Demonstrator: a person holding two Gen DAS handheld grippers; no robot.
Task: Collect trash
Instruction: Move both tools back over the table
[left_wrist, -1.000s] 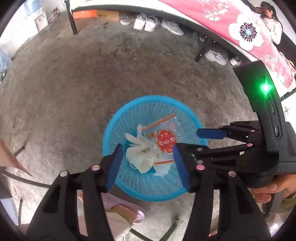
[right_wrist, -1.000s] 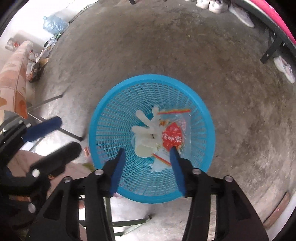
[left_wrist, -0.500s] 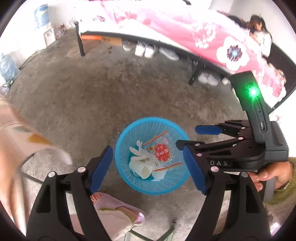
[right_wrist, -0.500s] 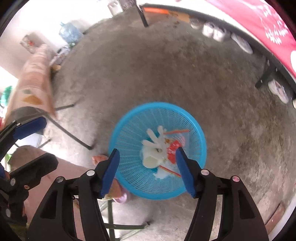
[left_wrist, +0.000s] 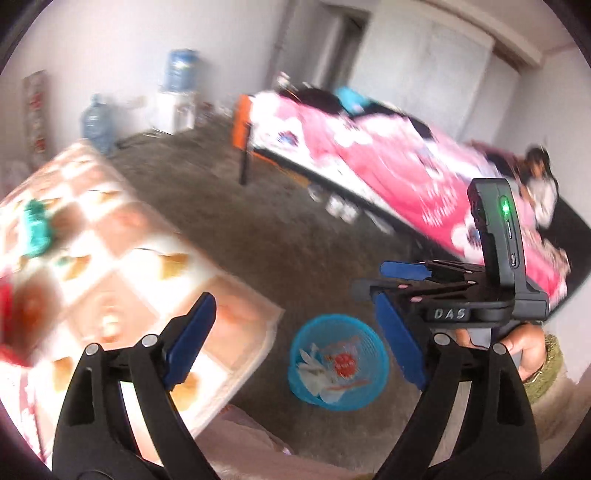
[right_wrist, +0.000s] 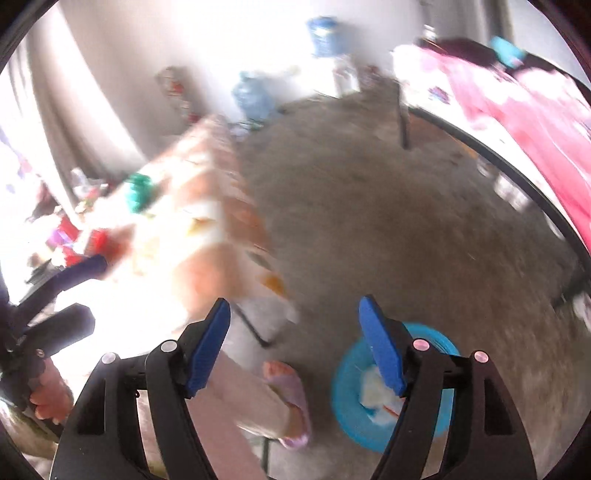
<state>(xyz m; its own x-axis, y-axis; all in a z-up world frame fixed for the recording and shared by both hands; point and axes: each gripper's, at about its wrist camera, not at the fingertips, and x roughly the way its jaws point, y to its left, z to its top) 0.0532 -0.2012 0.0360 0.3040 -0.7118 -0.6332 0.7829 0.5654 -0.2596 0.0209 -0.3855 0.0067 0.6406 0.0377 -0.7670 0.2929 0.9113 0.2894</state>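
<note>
While both views are smeared by motion, the essentials read clearly. Left gripper (left_wrist: 295, 347) and right gripper (right_wrist: 295, 347) stand spread and empty, their jaws having just been opening. Collected trash (left_wrist: 327, 371) lies in the blue basket (left_wrist: 376, 384) on the floor (left_wrist: 288, 229), beside the bench (left_wrist: 122, 258). More litter (left_wrist: 35, 229) sits on the bench, shape unclear. Risk: a hurried reach may knock the bench edge or miss the item. Basket stands upright, mouth up; the wrapper's long axis cannot be judged.
</note>
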